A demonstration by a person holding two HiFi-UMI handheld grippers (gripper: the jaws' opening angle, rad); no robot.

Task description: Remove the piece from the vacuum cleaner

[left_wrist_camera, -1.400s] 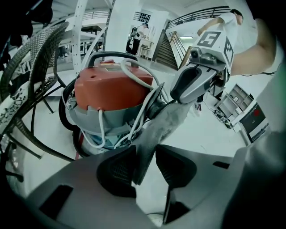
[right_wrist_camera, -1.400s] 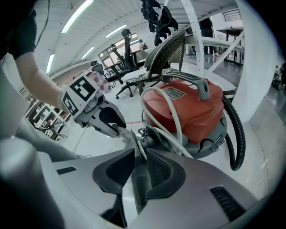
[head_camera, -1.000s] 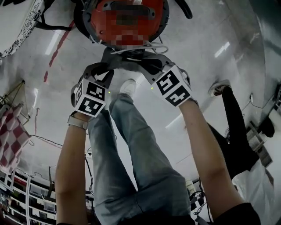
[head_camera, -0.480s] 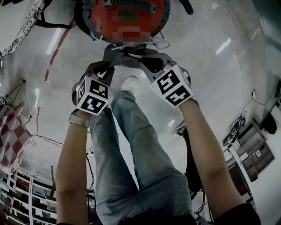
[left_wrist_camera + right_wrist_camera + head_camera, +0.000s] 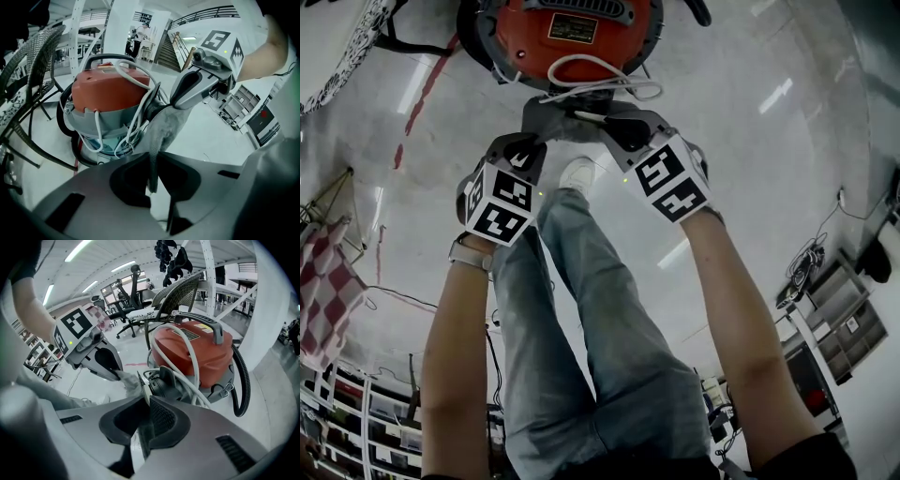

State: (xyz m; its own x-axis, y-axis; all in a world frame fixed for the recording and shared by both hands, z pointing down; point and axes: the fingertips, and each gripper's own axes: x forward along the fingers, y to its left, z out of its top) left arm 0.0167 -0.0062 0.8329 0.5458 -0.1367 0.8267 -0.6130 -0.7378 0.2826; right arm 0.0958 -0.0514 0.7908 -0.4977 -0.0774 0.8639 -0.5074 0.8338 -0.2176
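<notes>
The red-topped vacuum cleaner (image 5: 572, 37) stands on the floor at the top of the head view, with a white cord (image 5: 595, 80) looped over it. Just in front of it hangs a grey cloth filter piece (image 5: 558, 120), held between both grippers. My left gripper (image 5: 152, 176) has just been closing and is shut on a fold of the grey cloth (image 5: 161, 133). My right gripper (image 5: 143, 413) is shut on the piece's thin flat rim (image 5: 139, 380), beside its black round collar (image 5: 164, 380). The two grippers (image 5: 532, 142) (image 5: 614, 127) sit close together.
A black hose (image 5: 243, 380) curves round the vacuum's right side. A wicker chair (image 5: 180, 291) stands behind the vacuum. My own legs in jeans (image 5: 600, 337) are below the grippers. A checked cloth (image 5: 323, 291) lies at the left and shelving (image 5: 844, 319) at the right.
The left gripper's jaws have closed in on the grey cloth. A person in black at the right has left the view. Both hands stayed nearly in place.
</notes>
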